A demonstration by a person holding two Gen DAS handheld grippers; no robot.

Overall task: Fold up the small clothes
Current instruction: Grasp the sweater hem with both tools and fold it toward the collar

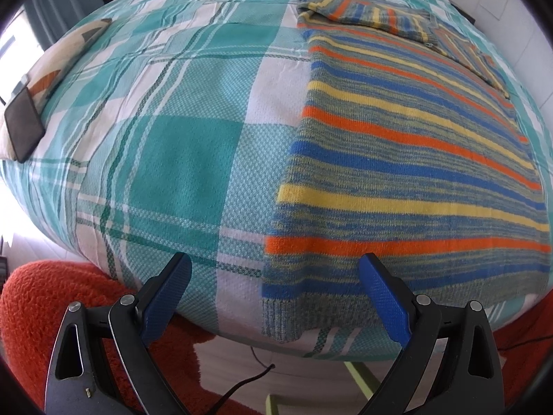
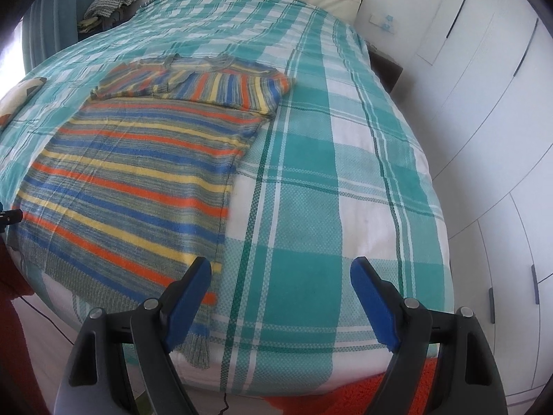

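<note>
No text, label, brand or number can be read in either view (wall plates point(image 2: 380, 22) too blurred).

Both grippers just hang there with nothing in them. Left gripper point(image 1: 274, 276) sits at the bottom of its frame, blue-padded fingers point(image 1: 166, 302) spread wide. Right gripper point(image 2: 280, 280) is the same: bottom centre, fingers point(image 2: 371, 302) splayed apart.
</note>
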